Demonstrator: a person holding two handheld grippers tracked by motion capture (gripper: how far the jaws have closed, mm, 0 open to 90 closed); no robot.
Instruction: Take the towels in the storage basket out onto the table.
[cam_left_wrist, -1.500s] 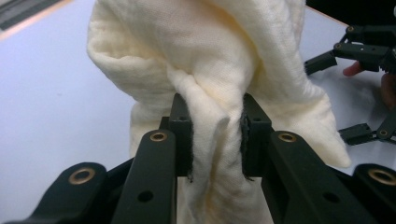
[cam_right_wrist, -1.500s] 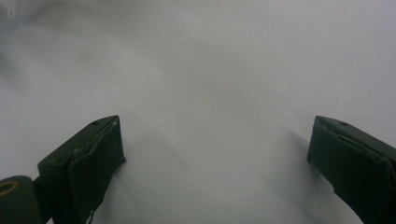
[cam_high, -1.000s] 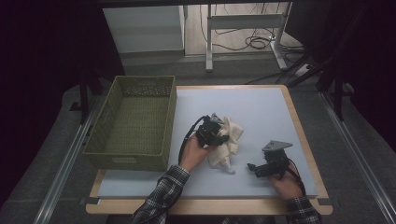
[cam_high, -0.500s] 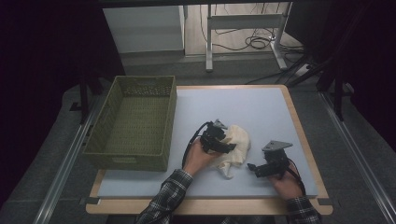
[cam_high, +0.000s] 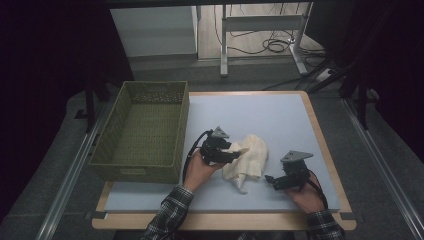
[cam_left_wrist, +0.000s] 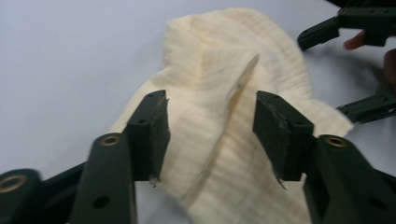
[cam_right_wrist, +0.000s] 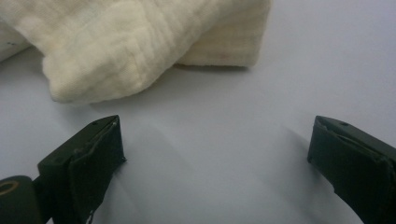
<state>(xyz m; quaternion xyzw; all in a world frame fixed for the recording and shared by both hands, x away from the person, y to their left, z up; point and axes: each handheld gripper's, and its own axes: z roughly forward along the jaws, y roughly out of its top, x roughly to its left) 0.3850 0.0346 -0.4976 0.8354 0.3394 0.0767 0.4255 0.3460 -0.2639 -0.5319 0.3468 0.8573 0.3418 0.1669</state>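
In the lower middle of the high view, a cream cloth (cam_high: 248, 159) lies rumpled on the pale blue table (cam_high: 280, 120), between the two grippers. The left gripper (cam_high: 234, 154) sits at the cloth's left edge; its jaws have just been closing, yet in the left gripper view they stand apart with a raised fold of the cloth (cam_left_wrist: 224, 107) between them and no pad pressing on it — placed, it seems, to pinch that ridge. The right gripper (cam_high: 270, 180) rests low at the lower right with its jaws spread wide over bare table, the cloth's (cam_right_wrist: 135, 42) near corner just ahead — likely waiting to take that end. A green basket (cam_high: 145, 131) stands at the left, probably where the cloth goes.
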